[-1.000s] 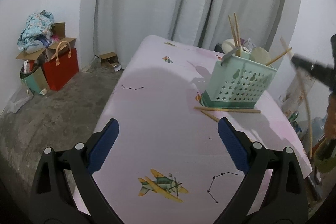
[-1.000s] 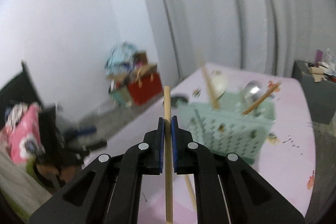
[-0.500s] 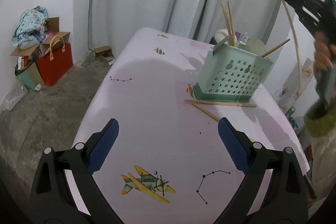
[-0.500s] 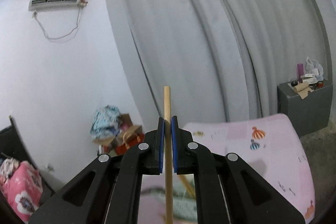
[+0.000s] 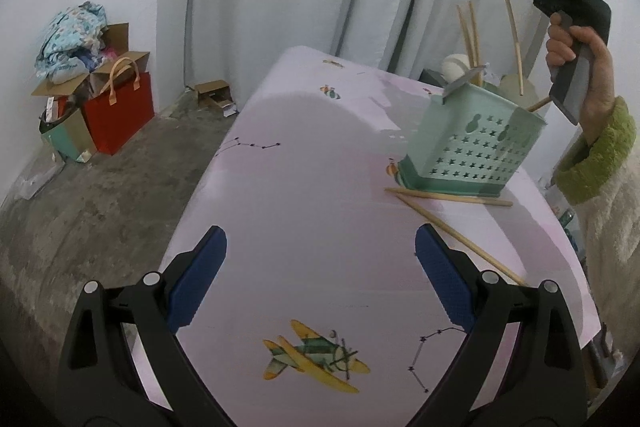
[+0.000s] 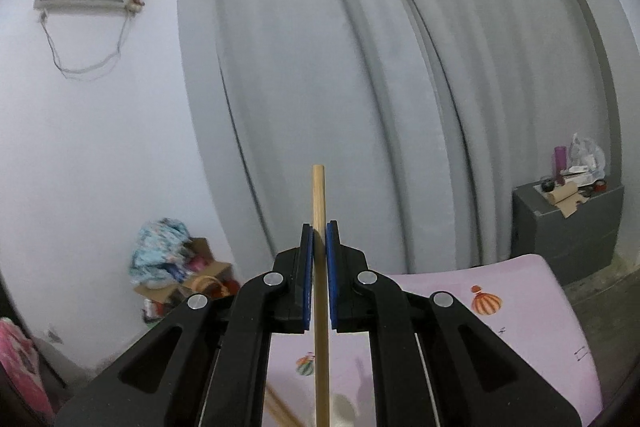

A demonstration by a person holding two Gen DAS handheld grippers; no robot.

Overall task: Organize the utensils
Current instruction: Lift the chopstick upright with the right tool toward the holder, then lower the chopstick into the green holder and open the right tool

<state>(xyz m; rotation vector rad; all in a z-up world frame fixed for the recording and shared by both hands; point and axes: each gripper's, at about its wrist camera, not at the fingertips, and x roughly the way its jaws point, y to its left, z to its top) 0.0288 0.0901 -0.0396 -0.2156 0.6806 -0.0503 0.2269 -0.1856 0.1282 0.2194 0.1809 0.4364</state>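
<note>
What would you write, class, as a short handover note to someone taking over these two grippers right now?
Right gripper: shut on one chopstick, held upright above the green basket, lower tip just over the rim.
Left gripper: open, empty, hovering over the pink tablecloth.
Done: two chopsticks already stand in the basket with other utensils.
Left: lower and release the held chopstick into the basket, then collect the two loose chopsticks lying on the cloth in front of the basket.
</note>
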